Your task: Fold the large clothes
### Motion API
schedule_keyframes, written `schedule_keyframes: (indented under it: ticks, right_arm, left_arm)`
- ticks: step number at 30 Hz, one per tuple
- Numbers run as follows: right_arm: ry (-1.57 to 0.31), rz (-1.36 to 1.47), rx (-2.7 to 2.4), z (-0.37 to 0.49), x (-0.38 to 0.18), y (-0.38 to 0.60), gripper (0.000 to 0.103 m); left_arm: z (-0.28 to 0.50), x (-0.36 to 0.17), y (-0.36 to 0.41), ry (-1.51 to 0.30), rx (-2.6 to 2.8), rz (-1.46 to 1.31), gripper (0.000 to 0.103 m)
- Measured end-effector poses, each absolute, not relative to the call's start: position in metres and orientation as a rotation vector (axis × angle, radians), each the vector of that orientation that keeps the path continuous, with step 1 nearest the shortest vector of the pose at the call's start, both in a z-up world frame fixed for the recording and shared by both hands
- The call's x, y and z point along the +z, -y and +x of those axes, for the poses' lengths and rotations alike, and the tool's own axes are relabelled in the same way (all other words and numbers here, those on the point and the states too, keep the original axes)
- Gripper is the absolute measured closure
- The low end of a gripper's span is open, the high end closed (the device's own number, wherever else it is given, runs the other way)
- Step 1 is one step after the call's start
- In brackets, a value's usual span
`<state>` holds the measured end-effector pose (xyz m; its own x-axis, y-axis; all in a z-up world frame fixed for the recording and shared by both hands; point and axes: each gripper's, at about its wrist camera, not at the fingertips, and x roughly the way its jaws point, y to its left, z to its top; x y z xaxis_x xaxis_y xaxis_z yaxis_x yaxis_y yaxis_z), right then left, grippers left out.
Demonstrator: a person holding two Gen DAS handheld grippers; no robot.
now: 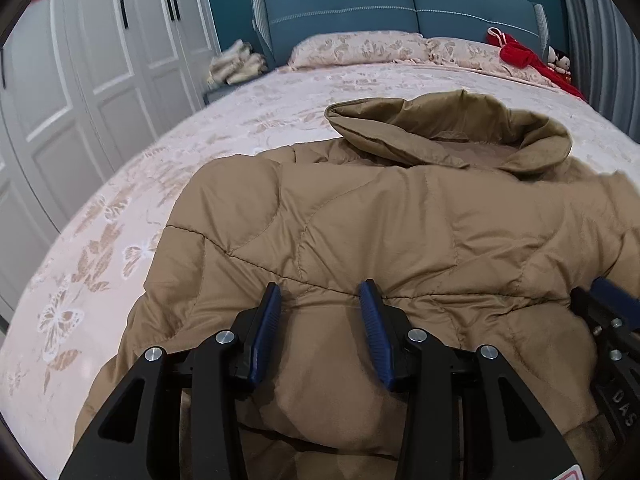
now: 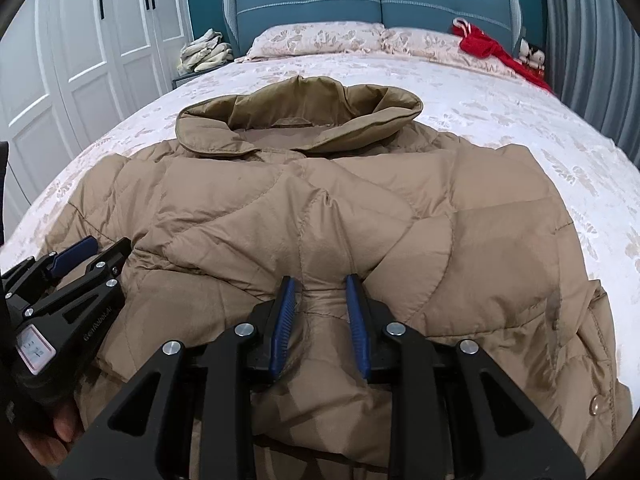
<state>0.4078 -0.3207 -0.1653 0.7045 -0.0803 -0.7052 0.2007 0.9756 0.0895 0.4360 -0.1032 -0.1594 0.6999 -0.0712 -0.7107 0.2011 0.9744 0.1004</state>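
Pinching jacket (image 2: 360, 216) fabric, your right gripper (image 2: 320, 292) grips a fold. Your left gripper (image 1: 322, 300) clamps the bunched hem, near the bed's (image 1: 120, 200) foot edge.

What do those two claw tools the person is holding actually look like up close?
Both are alike. The left gripper and the right gripper each have two black angular arms with triangular cut-outs, joined by round silver bolts. Their fingers carry ridged dark blue pads. In the right wrist view, the left one's body bears pale lettering, too small to read, and a white label edged in red. No cables or sleeves show.
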Motion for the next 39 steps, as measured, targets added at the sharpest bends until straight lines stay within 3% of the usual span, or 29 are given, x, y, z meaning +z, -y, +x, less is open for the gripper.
schedule_keyframes:
  ticks: [3, 4, 5, 8, 12, 14, 15, 16, 17, 18, 19, 31, 39]
  right_arm:
    - [-0.808, 0.247, -0.103, 0.406, -0.135, 0.333, 0.053]
    - [-0.766, 0.274, -0.078, 0.403, -0.121, 0.338, 0.041]
    - [-0.733, 0.279, -0.075, 0.404, -0.107, 0.344, 0.036]
    - [-0.721, 0.374, -0.072, 0.426, -0.091, 0.369, 0.037]
    - [-0.764, 0.765, -0.073, 0.472, -0.115, 0.424, 0.037]
    - [-0.814, 0.815, -0.122, 0.495, -0.132, 0.434, 0.045]
    - [-0.828, 0.825, -0.138, 0.502, -0.138, 0.436, 0.047]
    - [-0.837, 0.839, -0.135, 0.509, -0.143, 0.436, 0.057]
    - [-0.835, 0.845, -0.115, 0.513, -0.145, 0.435, 0.084]
    - [-0.836, 0.844, -0.072, 0.519, -0.146, 0.431, 0.095]
    - [-0.831, 0.822, -0.048, 0.521, -0.145, 0.427, 0.097]
    - [-0.855, 0.421, -0.155, 0.510, -0.175, 0.398, 0.102]
    - [-0.833, 0.453, -0.130, 0.501, -0.180, 0.407, 0.101]
  left_arm:
    - [0.444, -0.125, 0.078, -0.838, -0.335, -0.042, 0.060]
    - [0.447, -0.114, 0.073, -0.826, -0.353, -0.080, 0.054]
    - [0.454, -0.100, 0.070, -0.810, -0.358, -0.112, 0.049]
    - [0.493, -0.073, 0.074, -0.835, -0.390, -0.251, 0.032]
    - [0.556, -0.097, 0.098, -1.047, -0.404, -0.400, 0.030]
    - [0.578, -0.122, 0.108, -1.145, -0.371, -0.446, 0.031]
    - [0.584, -0.130, 0.110, -1.167, -0.352, -0.459, 0.037]
    - [0.586, -0.135, 0.111, -1.163, -0.355, -0.476, 0.050]
    - [0.588, -0.136, 0.114, -1.153, -0.377, -0.464, 0.058]
    - [0.587, -0.137, 0.117, -1.146, -0.398, -0.447, 0.077]
    - [0.587, -0.139, 0.122, -1.141, -0.408, -0.393, 0.094]
    - [0.555, -0.183, 0.121, -0.984, -0.426, -0.190, 0.093]
    - [0.543, -0.179, 0.124, -0.926, -0.398, -0.148, 0.091]
